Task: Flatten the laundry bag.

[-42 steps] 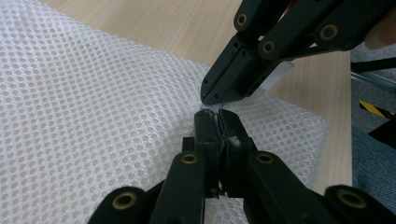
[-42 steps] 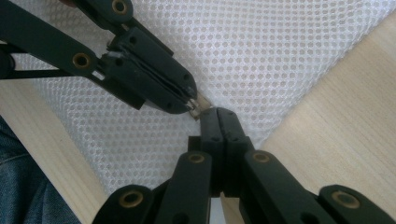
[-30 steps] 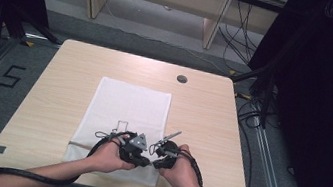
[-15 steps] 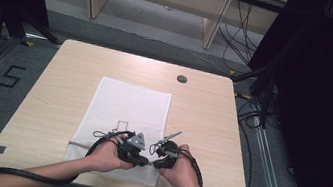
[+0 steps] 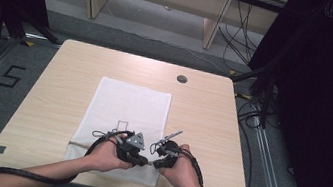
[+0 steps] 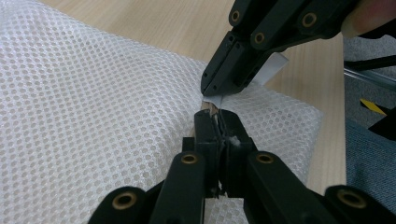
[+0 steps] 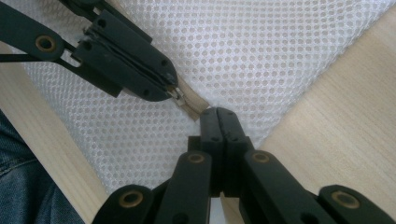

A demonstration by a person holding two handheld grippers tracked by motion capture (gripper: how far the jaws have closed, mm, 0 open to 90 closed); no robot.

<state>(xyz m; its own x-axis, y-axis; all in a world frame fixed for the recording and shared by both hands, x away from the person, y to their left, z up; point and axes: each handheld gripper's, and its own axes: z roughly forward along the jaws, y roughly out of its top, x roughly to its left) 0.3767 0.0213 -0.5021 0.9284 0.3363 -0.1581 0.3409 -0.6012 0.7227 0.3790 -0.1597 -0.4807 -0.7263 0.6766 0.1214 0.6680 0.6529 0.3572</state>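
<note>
A light wooden table (image 5: 64, 87) stands on grey floor, with a round dark grommet (image 5: 182, 79) set into its top near the far edge. On the table lies a white mesh bag (image 5: 127, 107), flat, reaching from about the middle of the top to the near edge; a small dark outlined rectangle is printed on it. The person's two hands come in from the bottom of the high view and meet over the bag's near right corner. The left hand (image 5: 107, 152) holds the left gripper (image 5: 141, 160), which carries a grey three-cornered plate on top, and the right hand (image 5: 183, 169) holds the right gripper (image 5: 158, 162); the two tips point toward each other and almost touch. In the left gripper view the left gripper's jaws are closed together on a small metal zip pull (image 6: 211, 108) at the bag's edge, with mesh bunched against them. In the right gripper view the right gripper's jaws are likewise pressed shut, pinching the bag's corner just beside a beige strip of zip tape (image 7: 192, 105). A white tag (image 6: 271, 69) hangs from the right gripper's tips. Blue denim shows beyond the table edge in the right gripper view.
</note>
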